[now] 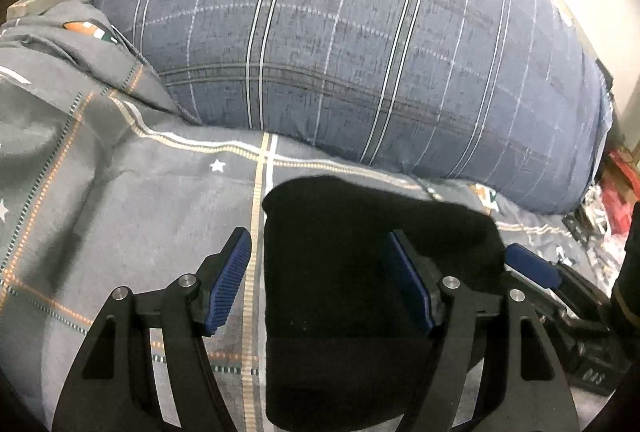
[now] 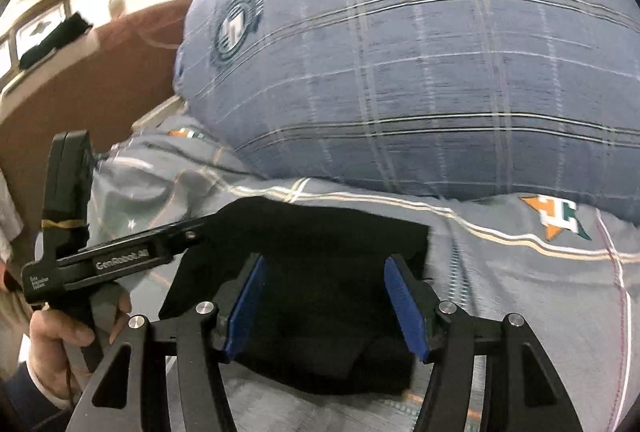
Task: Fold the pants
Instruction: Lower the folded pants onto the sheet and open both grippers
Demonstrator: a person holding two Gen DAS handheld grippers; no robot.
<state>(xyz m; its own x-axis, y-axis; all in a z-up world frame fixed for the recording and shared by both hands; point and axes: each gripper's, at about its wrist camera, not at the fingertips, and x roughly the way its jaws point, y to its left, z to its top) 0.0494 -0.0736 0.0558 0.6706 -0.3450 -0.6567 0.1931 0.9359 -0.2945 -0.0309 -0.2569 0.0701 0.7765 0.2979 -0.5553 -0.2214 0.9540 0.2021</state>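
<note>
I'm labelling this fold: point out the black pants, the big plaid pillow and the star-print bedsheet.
black pants (image 1: 360, 272): left wrist view, middle of the folded cloth.
plaid pillow (image 1: 360, 32): left wrist view, its broad front.
bedsheet (image 2: 520, 272): right wrist view, bare part right of the pants.

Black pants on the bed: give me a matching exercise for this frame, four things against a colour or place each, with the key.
Things:
1. pants
2. pillow
3. bedsheet
4. gripper pads

Descriptions:
A. grey, with stars and check lines
B. blue and ribbed
C. black, folded, lying on the sheet
D. blue-grey plaid, behind the pants

Pairs: 1-C, 2-D, 3-A, 4-B
</note>
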